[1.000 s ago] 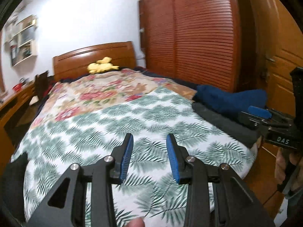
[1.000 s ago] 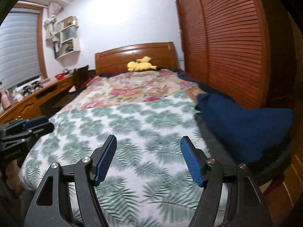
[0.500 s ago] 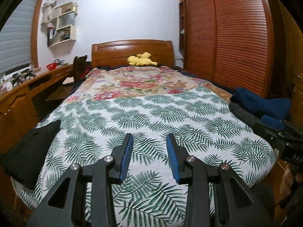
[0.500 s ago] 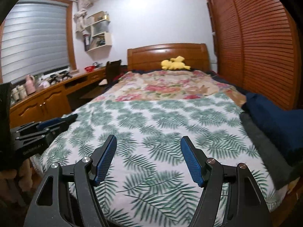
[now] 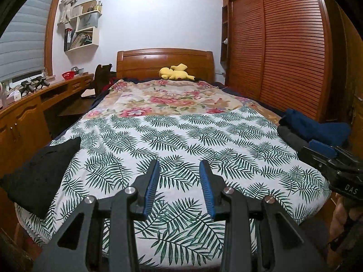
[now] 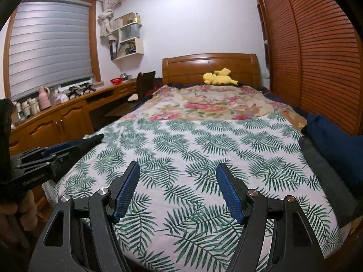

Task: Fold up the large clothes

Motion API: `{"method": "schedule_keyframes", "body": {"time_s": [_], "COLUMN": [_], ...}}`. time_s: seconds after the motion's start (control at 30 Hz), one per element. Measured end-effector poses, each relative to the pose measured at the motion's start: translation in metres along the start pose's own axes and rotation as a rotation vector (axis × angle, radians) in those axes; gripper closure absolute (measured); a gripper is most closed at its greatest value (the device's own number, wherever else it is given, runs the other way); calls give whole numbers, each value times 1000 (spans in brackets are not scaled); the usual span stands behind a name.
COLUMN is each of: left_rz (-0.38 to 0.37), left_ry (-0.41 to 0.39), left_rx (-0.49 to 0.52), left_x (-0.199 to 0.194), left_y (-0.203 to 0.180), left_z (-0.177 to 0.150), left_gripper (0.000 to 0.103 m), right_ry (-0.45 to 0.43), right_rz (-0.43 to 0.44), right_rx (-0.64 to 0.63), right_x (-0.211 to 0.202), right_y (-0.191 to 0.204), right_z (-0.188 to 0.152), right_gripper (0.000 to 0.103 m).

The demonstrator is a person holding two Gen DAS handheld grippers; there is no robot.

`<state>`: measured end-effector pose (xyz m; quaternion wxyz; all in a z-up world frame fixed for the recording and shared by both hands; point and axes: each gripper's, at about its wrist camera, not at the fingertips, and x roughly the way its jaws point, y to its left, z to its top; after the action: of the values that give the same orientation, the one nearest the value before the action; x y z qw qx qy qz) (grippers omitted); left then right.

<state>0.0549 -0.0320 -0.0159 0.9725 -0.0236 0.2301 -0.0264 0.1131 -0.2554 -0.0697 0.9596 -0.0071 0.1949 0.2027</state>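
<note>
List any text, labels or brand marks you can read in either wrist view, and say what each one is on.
"DAS": white letters on the black body of the right gripper, at the right edge of the left wrist view; the word may run on out of sight.
Pale lettering on the body of the left gripper, in the right wrist view: too blurred to read.
Spines on the wall shelf: too small to read.

right hand-held gripper (image 6: 178,189) open, empty, above leaf-print sheet (image 6: 204,149); navy garment (image 6: 335,145) at right edge.
</note>
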Motion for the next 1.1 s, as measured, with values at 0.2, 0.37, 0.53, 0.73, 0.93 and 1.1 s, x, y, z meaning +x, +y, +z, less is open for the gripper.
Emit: {"method": "schedule_keyframes", "body": {"time_s": [0.2, 0.37, 0.53, 0.73, 0.93, 1.1], "left_rz": [1, 3, 5, 2, 3, 8], "left_ry": [-1, -4, -7, -17, -27, -35], "left_rx": [-8, -5, -2, -4, -6, -1], "left_x": [-2, -3, -4, -6, -9, -12], "left_y": [2, 3, 1, -1, 0, -1], "left_z": [-3, -3, -2, -2, 0, 0], "left_gripper": [68, 68, 68, 68, 68, 68], "right_ry": [-3, -2, -4, -8, -14, -14], "right_rz": [-14, -12, -13, -21, -32, -34], "right_rx": [-4, 1, 0, 3, 5, 7], "right_x": [0, 0, 0, 0, -1, -2], "right_y": [5, 5, 6, 7, 8, 8], "right_z": [-1, 0, -1, 0, 2, 3], "right_gripper": [32, 32, 32, 32, 32, 32]}}
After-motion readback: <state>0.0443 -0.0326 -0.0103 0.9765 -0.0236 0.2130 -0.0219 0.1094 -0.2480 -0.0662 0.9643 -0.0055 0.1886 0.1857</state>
